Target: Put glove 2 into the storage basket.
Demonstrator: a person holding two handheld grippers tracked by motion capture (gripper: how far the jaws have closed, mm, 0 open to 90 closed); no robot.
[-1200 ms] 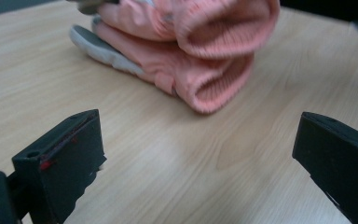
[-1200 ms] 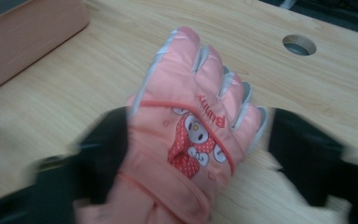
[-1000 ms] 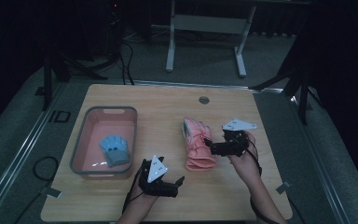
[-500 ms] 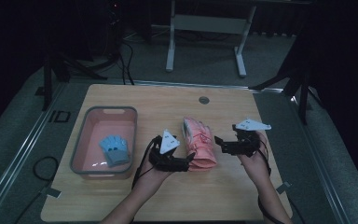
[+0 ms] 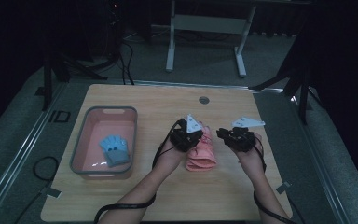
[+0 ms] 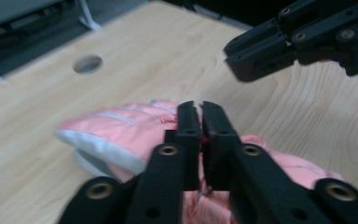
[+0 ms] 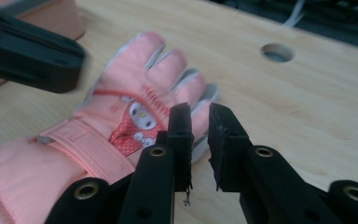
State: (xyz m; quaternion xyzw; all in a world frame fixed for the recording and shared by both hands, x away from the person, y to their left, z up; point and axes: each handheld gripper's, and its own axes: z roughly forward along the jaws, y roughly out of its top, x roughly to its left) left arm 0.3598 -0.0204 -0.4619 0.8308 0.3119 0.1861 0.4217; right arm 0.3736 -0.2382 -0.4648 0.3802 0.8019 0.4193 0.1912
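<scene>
A pink glove [image 5: 201, 153] lies in the middle of the table, fingers pointing away from me. My left gripper [image 5: 196, 139] hovers over its left side. In the left gripper view its jaws [image 6: 198, 106] have just closed and stand shut above the glove [image 6: 121, 128]; I cannot tell if fabric is pinched. My right gripper [image 5: 223, 135] sits just right of the glove. Its jaws [image 7: 198, 112] have just been closing and keep a narrow gap beside the glove's fingers [image 7: 140, 79], with bare wood showing between them.
A grey-rimmed pink basin [image 5: 81, 140] stands at the table's left with a blue glove [image 5: 114, 149] inside. A round cable hole [image 5: 203, 100] lies beyond the pink glove. Table legs and cables are on the dark floor behind.
My left hand has come up from the table's front edge and to the right, onto the pink glove, and its jaws have shut. The right gripper's jaws have narrowed; that hand has barely shifted.
</scene>
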